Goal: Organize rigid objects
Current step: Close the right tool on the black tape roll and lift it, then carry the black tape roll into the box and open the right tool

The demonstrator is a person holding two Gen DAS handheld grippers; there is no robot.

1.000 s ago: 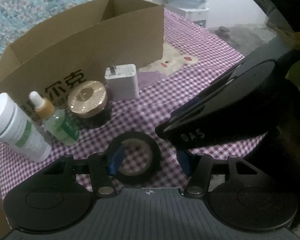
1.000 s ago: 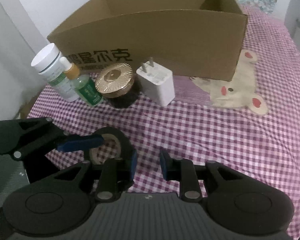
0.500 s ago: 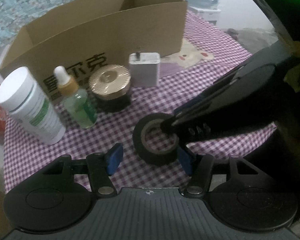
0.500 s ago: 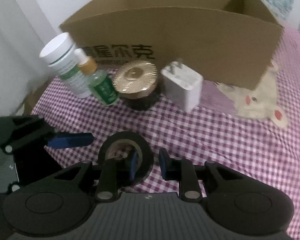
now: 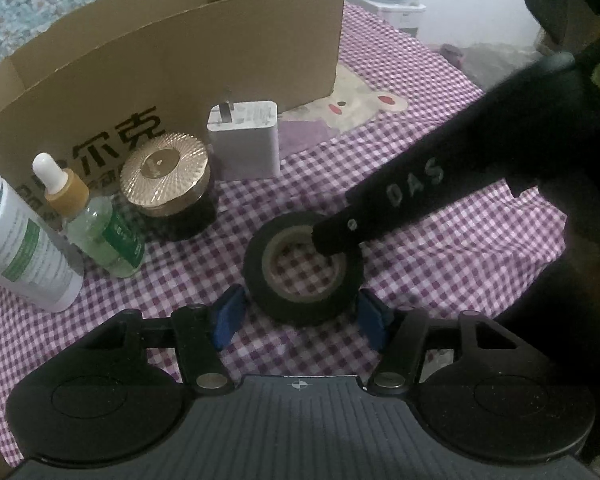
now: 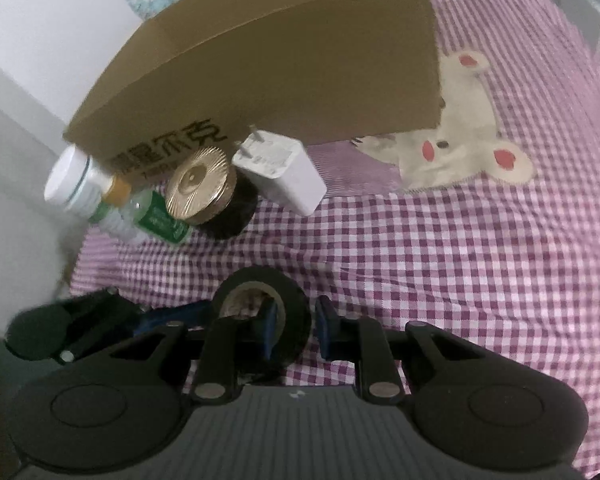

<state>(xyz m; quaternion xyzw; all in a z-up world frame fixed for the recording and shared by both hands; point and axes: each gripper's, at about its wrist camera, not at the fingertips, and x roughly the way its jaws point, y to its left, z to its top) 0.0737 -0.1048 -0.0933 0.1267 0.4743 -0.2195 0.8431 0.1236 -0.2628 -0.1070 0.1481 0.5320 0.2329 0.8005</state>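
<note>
Grab step: your right gripper (image 6: 294,330) is pinched on the wall of the black tape roll (image 5: 302,268), one finger inside its core, near the table's front edge. Your left gripper (image 5: 300,316) straddles it half-open, not touching. Next: lift it clear into the cardboard box (image 5: 172,64).

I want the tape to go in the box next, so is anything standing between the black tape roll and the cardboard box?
Yes. The gold-lidded jar and white charger stand in a row on the checked cloth between the tape roll and the cardboard box, so the roll would need lifting over them. The right gripper grips the roll's wall.
</note>
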